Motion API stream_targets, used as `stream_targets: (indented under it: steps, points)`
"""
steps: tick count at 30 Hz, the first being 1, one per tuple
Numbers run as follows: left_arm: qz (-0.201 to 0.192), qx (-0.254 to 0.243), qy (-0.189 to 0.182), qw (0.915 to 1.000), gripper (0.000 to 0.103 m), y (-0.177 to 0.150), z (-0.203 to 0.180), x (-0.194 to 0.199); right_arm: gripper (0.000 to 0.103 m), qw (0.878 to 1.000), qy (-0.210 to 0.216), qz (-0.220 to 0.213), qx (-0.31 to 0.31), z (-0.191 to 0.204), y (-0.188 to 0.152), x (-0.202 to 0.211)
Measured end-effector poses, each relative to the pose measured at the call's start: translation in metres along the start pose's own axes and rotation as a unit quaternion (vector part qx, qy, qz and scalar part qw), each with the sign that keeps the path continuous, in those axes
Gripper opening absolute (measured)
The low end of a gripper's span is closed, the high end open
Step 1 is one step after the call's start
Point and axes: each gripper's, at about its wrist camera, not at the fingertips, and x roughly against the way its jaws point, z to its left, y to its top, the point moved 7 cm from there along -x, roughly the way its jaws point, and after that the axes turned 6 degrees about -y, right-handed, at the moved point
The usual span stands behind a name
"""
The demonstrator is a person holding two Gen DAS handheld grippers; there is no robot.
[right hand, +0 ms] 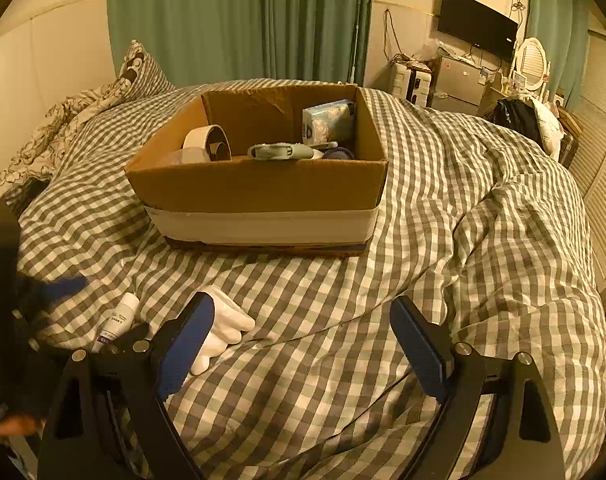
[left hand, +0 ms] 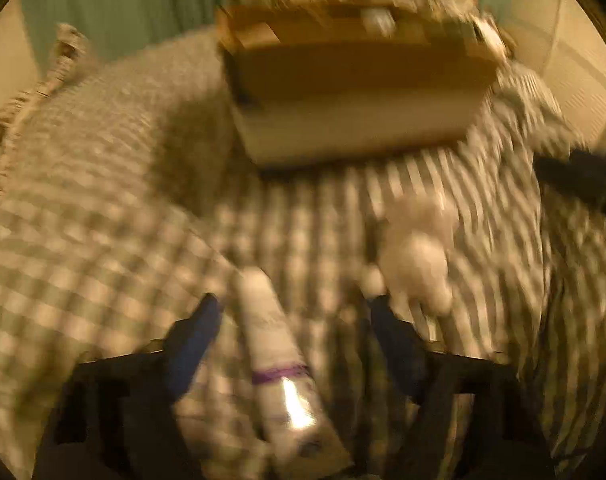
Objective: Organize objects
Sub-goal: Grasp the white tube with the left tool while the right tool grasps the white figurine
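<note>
Box: cardboard box (right hand: 259, 184) sat mid-bed on the checked duvet (right hand: 463, 240), with a tape roll (right hand: 207, 142), a packet (right hand: 329, 120) and some grey-green thing inside.
Tube: white tube (left hand: 273, 344) with a purple band lay on the duvet near the bed's front edge, between the left fingers.
Glove: white glove (right hand: 223, 330) lay just beside the tube.
Left gripper (left hand: 295, 312): jaws wide apart around the tube, not pinching it; view pretty blurry.
Right gripper (right hand: 303, 316): jaws wide apart, nothing in them, over bare duvet.
</note>
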Motion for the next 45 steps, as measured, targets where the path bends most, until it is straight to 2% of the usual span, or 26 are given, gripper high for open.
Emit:
stream_targets:
  steps: [3,4,5,11,13,17,21,28,31,33,36,37,45]
  points:
    - [0.008,-0.019,-0.018,0.9996,0.037,-0.007,-0.011,-0.005,0.09,1.0,-0.003,-0.002,-0.001,-0.002,0.0,0.003]
    - [0.007,-0.013,-0.042,0.999,0.019,-0.006,-0.014,-0.002,0.09,1.0,-0.003,-0.001,-0.003,-0.003,0.0,0.003]
    - [0.006,-0.01,-0.052,0.9986,0.019,-0.006,-0.016,0.0,0.09,1.0,-0.002,0.0,-0.004,-0.004,-0.001,0.003]
    - [-0.037,-0.005,-0.049,0.9981,0.019,0.004,-0.011,0.027,0.09,1.0,0.004,0.008,-0.007,-0.002,-0.003,0.001]
    - [-0.063,-0.007,-0.031,0.9975,0.019,0.015,-0.003,0.043,0.09,1.0,0.013,0.014,-0.006,0.003,-0.005,-0.003]
    - [-0.087,-0.001,-0.001,0.9962,0.019,0.025,0.021,0.058,0.09,0.999,0.037,0.033,0.003,0.022,-0.009,-0.014]
    - [-0.089,0.015,0.009,0.9959,0.019,0.024,0.036,0.06,0.09,0.996,0.057,0.063,0.011,0.045,-0.015,-0.036]
    - [-0.083,0.024,0.004,0.9962,0.019,0.019,0.041,0.054,0.09,0.991,0.052,0.119,0.035,0.076,-0.026,-0.079]
    - [-0.083,0.025,0.0,0.9962,0.019,0.019,0.042,0.053,0.09,0.989,0.054,0.128,0.045,0.082,-0.034,-0.087]
    - [-0.082,0.025,-0.002,0.9963,0.019,0.019,0.042,0.053,0.083,0.989,0.054,0.128,0.057,0.086,-0.036,-0.086]
    - [-0.082,0.023,-0.004,0.9963,0.019,0.019,0.039,0.055,0.047,0.989,0.056,0.121,0.067,0.087,-0.038,-0.079]
    - [-0.083,0.021,-0.005,0.9963,0.019,0.019,0.037,0.057,0.038,0.989,0.063,0.121,0.065,0.087,-0.039,-0.075]
    - [-0.094,0.0,-0.009,0.9955,0.019,0.023,0.015,0.073,0.037,0.993,0.063,0.077,0.061,0.066,-0.033,-0.024]
